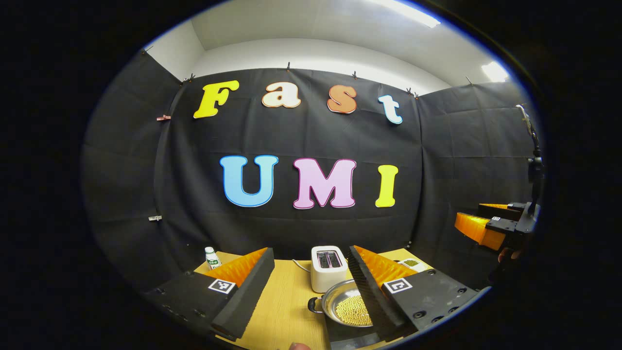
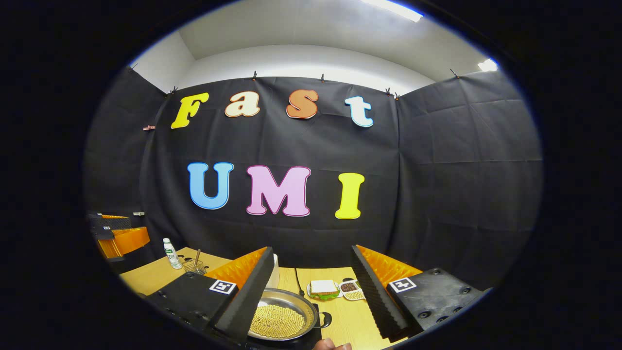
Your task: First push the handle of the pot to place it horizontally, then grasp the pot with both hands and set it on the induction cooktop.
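Note:
A steel pot (image 1: 347, 306) holding yellow beans rests on a dark flat slab, apparently the induction cooktop (image 1: 340, 338), at the table's near edge. Its short black handle (image 1: 315, 305) points left in the left gripper view. My left gripper (image 1: 306, 291) is open above the table, and its right finger overlaps the pot's right side. In the right gripper view the pot (image 2: 282, 316) lies low and left, with a black handle (image 2: 324, 319) on its right. My right gripper (image 2: 311, 291) is open, its left finger covering the pot's left edge. Neither gripper holds anything.
A white toaster (image 1: 328, 267) stands behind the pot, a small bottle (image 1: 211, 257) at the back left. A sandwich (image 2: 324, 288) and small dishes (image 2: 351, 289) sit on the wooden table (image 2: 146, 277). The other gripper (image 1: 491, 226) hangs at far right, raised.

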Action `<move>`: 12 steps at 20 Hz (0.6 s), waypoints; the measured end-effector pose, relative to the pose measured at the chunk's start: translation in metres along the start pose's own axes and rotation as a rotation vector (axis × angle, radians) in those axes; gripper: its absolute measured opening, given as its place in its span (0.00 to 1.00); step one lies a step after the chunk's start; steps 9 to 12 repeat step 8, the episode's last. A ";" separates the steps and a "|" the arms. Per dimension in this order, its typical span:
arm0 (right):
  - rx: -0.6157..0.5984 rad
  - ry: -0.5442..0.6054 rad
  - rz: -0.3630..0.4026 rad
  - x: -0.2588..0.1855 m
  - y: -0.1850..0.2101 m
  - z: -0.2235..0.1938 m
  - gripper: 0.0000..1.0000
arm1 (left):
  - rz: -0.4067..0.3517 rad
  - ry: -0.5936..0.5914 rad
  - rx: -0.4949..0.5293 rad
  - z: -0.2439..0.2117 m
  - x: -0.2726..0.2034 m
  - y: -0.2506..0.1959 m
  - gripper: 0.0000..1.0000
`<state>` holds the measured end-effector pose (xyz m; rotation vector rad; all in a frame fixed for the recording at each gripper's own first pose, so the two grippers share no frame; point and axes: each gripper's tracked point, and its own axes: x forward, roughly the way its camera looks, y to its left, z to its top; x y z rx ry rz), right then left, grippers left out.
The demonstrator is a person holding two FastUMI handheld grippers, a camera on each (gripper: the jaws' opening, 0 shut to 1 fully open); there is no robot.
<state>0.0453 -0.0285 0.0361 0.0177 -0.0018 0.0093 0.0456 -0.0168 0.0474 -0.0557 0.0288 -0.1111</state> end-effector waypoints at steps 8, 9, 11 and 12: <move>0.008 0.009 -0.010 -0.003 -0.006 -0.001 0.98 | 0.006 0.018 0.004 -0.002 0.000 0.002 0.95; 0.008 0.009 -0.010 -0.003 -0.006 -0.001 0.98 | 0.006 0.018 0.004 -0.002 0.000 0.002 0.95; 0.008 0.009 -0.010 -0.003 -0.006 -0.001 0.98 | 0.006 0.018 0.004 -0.002 0.000 0.002 0.95; 0.008 0.009 -0.010 -0.003 -0.006 -0.001 0.98 | 0.006 0.018 0.004 -0.002 0.000 0.002 0.95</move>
